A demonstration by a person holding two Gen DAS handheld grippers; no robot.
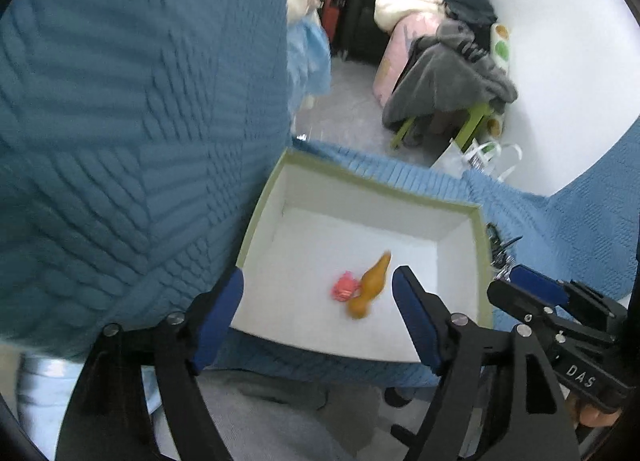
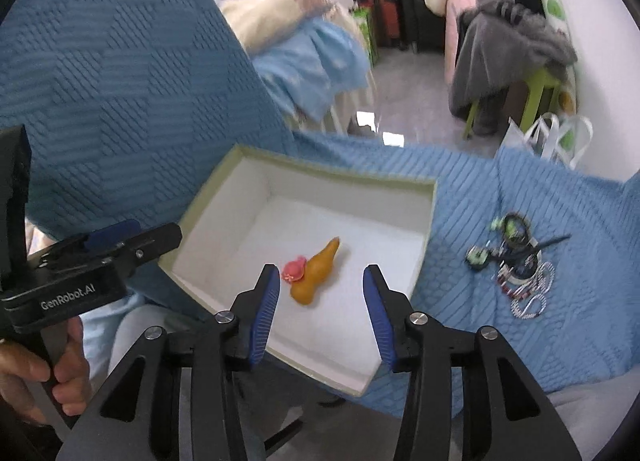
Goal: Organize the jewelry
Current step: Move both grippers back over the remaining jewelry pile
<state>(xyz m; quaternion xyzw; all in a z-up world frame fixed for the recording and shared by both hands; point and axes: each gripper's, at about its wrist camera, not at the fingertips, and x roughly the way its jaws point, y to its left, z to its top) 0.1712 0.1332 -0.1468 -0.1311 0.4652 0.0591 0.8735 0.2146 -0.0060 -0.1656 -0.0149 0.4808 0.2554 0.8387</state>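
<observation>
A white open box with a pale green rim (image 1: pixel 478 213) (image 2: pixel 434 185) rests on a blue quilted cover. Inside lie an orange gourd-shaped pendant (image 1: pixel 370 285) (image 2: pixel 318 271) and a small pink flower piece (image 1: pixel 343 288) (image 2: pixel 295 269), touching each other. A heap of bracelets and other jewelry (image 2: pixel 516 261) lies on the cover to the right of the box; its edge shows in the left wrist view (image 1: pixel 498 249). My left gripper (image 1: pixel 318 293) is open and empty over the box's near side. My right gripper (image 2: pixel 322 285) is open and empty, just short of the pendant.
A tall blue quilted backrest (image 2: pixel 100 81) rises left of the box. Beyond the cover's far edge there is a green stool with grey clothes (image 2: pixel 512 49), a white bag (image 2: pixel 548 137) and a pile of bedding (image 1: pixel 404 1). The right gripper's body (image 1: pixel 560 313) shows beside the box.
</observation>
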